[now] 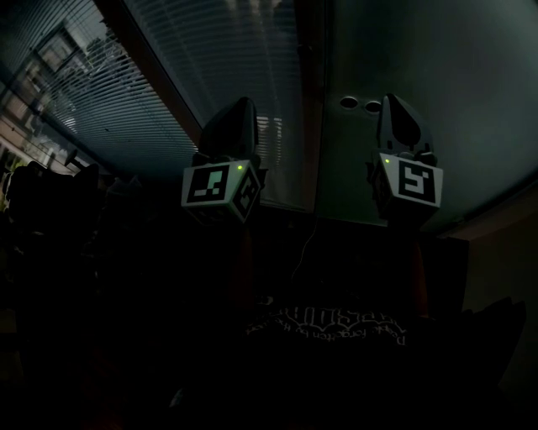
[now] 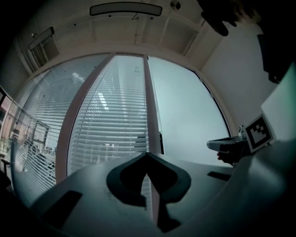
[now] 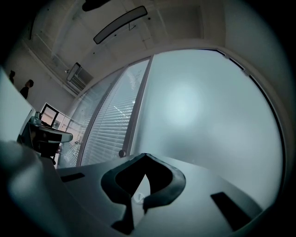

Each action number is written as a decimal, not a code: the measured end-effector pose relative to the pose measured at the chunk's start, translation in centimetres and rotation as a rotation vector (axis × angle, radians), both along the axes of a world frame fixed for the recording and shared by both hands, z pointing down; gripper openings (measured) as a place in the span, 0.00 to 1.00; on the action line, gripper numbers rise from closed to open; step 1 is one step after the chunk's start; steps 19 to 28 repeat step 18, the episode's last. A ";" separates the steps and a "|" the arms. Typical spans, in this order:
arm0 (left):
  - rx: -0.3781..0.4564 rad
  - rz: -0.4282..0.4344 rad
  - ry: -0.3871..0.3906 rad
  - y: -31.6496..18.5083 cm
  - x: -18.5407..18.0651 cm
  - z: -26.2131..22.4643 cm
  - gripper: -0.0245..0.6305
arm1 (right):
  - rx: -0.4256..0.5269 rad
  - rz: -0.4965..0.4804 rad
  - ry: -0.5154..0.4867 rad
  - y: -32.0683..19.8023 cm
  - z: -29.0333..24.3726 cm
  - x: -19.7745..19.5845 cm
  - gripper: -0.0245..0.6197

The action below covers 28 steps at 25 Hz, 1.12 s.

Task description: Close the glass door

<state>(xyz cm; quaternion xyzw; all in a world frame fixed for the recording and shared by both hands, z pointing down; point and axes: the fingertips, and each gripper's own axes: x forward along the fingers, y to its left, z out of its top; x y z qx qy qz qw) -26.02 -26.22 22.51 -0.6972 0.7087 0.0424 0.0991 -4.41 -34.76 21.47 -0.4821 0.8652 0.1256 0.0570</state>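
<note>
Darkness swallows the lower half of the head view; only pale, unreadable lettering on a dark garment (image 1: 336,323) shows there, and the hands that carry the tools are lost in it. Above, the left hand-held gripper (image 1: 241,107) and the right hand-held gripper (image 1: 396,104) are raised side by side, well apart. The left gripper view shows its jaws narrow, met at the tips, with slats showing through the slot below them; the right gripper view shows the same, jaws tip to tip and gripping nothing.

The glass door (image 1: 420,59), a frosted pane, fills the upper right of the head view, straight ahead of the right hand-held gripper; two round fittings (image 1: 361,105) sit on it just left of that gripper's tip; the right gripper view shows only one round knob (image 3: 122,153), near the pane's left edge. A brown post (image 1: 309,92) stands between the pane and the slatted blinds (image 1: 210,59) that the left hand-held gripper faces. The door's foot is cut off by the dark; its edge seems to lie against the post, though the dim view leaves that unsure. A long ceiling lamp (image 2: 126,9) is unlit; a person (image 3: 27,87) stands small and dim at the far left of the right gripper view.
</note>
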 end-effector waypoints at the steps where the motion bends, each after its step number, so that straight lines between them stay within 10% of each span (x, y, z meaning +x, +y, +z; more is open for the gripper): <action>1: 0.000 0.000 0.003 0.0 0.0 0.0 0.03 | -0.002 0.002 0.000 0.0 0.1 0.1 0.04; 28: -0.012 -0.006 0.011 0.0 0.2 0.5 0.03 | -0.014 -0.007 0.003 -0.3 0.8 0.0 0.04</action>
